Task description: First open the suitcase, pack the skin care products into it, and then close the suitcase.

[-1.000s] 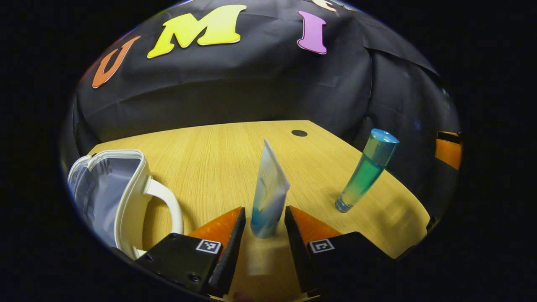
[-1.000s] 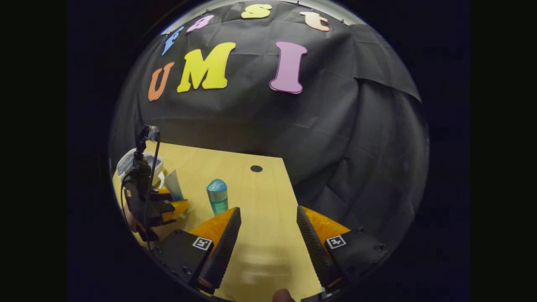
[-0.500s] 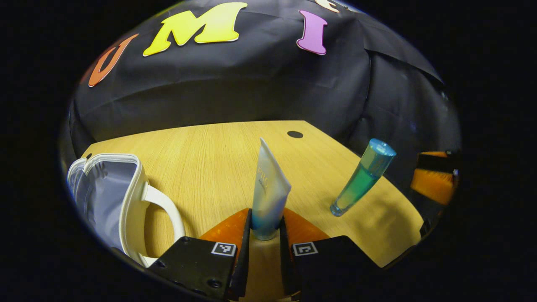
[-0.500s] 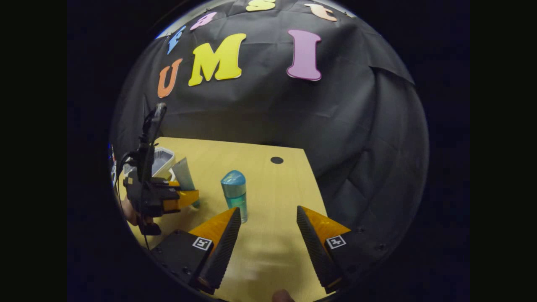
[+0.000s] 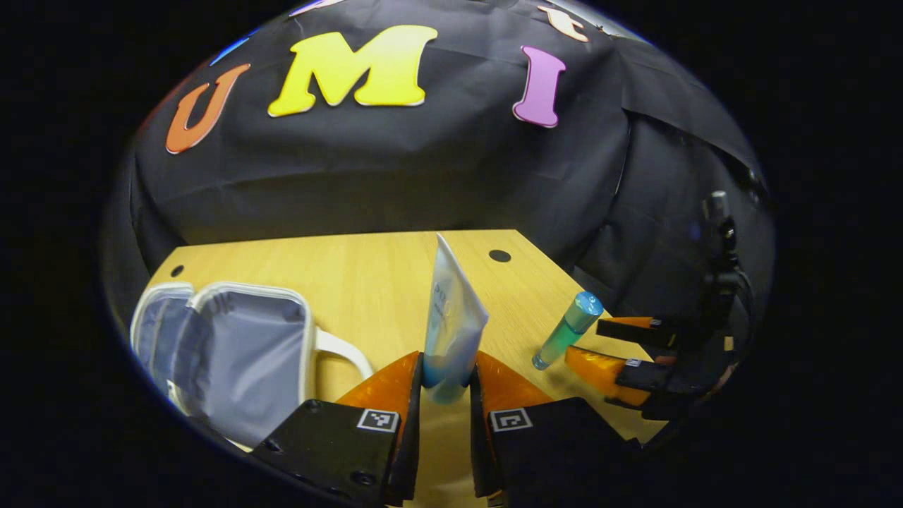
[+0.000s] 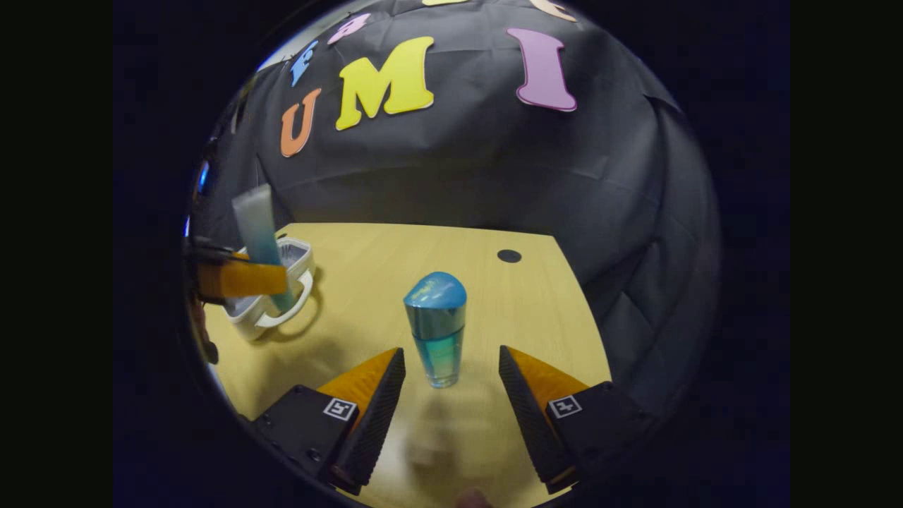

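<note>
Here, wooden table (image 5: 367, 268), black cloth wall (image 5: 423, 169).

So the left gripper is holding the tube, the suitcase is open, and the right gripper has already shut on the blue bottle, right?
Not quite. In the right gripper view the right gripper is open, its fingers either side of the blue bottle but apart from it. The rest stands: left gripper holds the tube, suitcase open.
</note>
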The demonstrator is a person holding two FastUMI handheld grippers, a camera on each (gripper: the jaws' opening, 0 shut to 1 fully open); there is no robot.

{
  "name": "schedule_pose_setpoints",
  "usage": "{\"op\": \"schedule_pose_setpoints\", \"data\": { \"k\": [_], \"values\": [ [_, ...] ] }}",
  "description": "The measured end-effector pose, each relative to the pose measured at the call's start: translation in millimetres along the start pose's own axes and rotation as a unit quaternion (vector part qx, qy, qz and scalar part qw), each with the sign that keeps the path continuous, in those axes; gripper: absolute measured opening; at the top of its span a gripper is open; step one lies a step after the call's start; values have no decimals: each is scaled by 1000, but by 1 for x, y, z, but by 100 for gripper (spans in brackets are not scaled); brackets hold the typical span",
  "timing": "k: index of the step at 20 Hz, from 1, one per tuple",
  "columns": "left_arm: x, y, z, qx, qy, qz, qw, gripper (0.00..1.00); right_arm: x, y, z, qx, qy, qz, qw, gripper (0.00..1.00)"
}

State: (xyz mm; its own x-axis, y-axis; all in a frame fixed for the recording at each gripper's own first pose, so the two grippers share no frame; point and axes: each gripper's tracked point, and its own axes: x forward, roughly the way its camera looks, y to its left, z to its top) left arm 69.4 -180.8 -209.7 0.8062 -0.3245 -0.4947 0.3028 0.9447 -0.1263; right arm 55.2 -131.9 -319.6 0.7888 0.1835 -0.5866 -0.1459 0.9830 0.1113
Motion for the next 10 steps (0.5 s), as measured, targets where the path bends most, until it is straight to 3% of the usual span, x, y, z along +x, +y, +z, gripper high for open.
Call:
{"op": "schedule_pose_setpoints", "data": {
  "k": [4,6,8,10],
  "values": [
    [-40,42,13,-27,-10,47,998,33,36,4,-11,47,32,0,998,80],
    [-53,71,11,-34,-7,72,997,33,47,3,-18,69,48,-7,996,66],
    [-66,96,10,-41,-4,93,995,33,50,1,-22,72,60,-16,995,65],
    [-79,119,8,-52,-3,109,993,33,53,0,-19,69,58,-25,996,53]
  ]
}}
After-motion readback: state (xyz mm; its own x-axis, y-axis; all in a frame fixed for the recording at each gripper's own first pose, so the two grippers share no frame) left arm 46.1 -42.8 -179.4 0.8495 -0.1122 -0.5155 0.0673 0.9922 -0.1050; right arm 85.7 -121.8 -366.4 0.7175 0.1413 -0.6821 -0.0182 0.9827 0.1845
